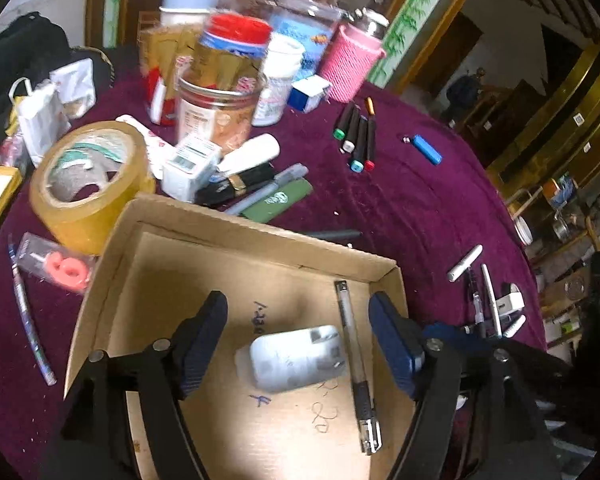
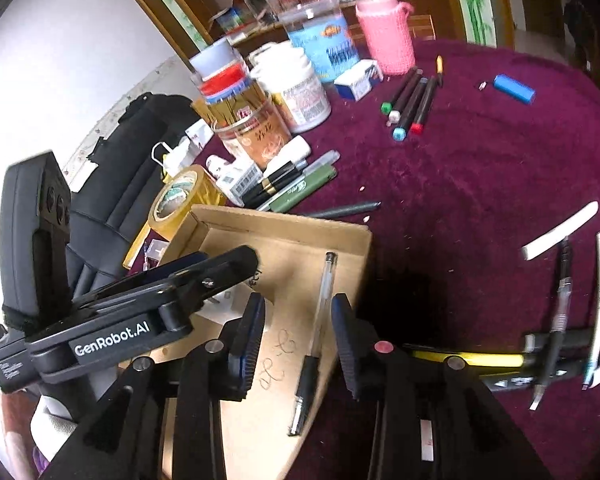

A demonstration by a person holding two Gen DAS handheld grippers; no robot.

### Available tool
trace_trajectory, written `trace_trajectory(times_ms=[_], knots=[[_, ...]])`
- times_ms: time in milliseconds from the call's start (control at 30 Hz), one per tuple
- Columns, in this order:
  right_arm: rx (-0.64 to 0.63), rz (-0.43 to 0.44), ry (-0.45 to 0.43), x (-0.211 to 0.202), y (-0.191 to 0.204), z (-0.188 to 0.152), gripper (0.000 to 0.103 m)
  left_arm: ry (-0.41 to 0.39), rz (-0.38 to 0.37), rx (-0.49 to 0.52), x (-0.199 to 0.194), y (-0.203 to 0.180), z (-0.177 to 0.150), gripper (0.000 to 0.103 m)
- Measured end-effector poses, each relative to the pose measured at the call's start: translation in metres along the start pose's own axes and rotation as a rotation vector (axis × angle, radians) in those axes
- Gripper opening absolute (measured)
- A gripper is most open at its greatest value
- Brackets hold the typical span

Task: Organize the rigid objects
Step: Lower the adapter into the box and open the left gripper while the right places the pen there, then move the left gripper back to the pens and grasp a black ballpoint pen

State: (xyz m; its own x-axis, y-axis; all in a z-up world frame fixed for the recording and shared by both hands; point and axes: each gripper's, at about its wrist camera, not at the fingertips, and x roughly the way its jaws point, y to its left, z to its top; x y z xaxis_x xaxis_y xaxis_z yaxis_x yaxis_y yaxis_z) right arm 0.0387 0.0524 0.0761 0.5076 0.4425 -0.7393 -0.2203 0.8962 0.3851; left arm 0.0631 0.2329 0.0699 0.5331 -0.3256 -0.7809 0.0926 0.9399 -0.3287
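Pen and plug in box

Left gripper (image 1: 298, 338) wide open over white plug (image 1: 296, 358), holding nothing. Right gripper (image 2: 298, 330) open too, above clear pen (image 2: 314, 344). Both things flat inside cardboard box (image 1: 260, 236) on purple cloth (image 1: 400, 208).

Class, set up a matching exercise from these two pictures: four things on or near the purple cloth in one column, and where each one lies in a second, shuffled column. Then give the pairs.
Things
1. clear pen
2. blue lighter
3. tape roll
4. pink bottle

Places
A. at the back, upright among the jars
B. inside the cardboard tray
C. alone on the cloth, right of the markers
D. left of the tray's far corner

Pairs: 1-B, 2-C, 3-D, 4-A
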Motion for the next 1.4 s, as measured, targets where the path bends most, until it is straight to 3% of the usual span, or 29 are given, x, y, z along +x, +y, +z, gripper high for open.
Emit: trace_trajectory(times_ms=[133,333,467,600,833,900,1067,1400], knots=[[-0.012,-0.019,-0.055,-0.017,-0.008,-0.007,0.05,-0.031,-0.016,-0.07,-0.001,0.013,-0.017,0.075],[0.013,-0.03,-0.085,-0.033,-0.023,-0.015,0.051,-0.032,-0.079,-0.197,0.003,0.031,-0.035,0.084],[0.047,-0.035,-0.095,-0.04,-0.036,-0.021,0.051,-0.057,-0.047,-0.19,-0.004,0.03,-0.041,0.084],[0.077,-0.03,-0.1,-0.047,-0.047,-0.029,0.051,-0.08,-0.06,-0.189,-0.012,0.028,-0.049,0.084],[0.088,-0.031,-0.143,-0.068,-0.056,-0.041,0.051,-0.254,-0.081,-0.132,-0.054,0.012,-0.046,0.084],[0.078,-0.041,-0.165,-0.076,-0.056,-0.044,0.052,-0.296,-0.049,-0.102,-0.069,0.0,-0.047,0.084],[0.05,-0.062,-0.217,-0.094,-0.049,-0.057,0.062,-0.404,0.161,0.032,-0.111,-0.045,-0.062,0.085],[-0.032,-0.121,-0.264,-0.116,-0.041,-0.086,0.072,-0.455,0.391,0.177,-0.138,-0.098,-0.104,0.087]])
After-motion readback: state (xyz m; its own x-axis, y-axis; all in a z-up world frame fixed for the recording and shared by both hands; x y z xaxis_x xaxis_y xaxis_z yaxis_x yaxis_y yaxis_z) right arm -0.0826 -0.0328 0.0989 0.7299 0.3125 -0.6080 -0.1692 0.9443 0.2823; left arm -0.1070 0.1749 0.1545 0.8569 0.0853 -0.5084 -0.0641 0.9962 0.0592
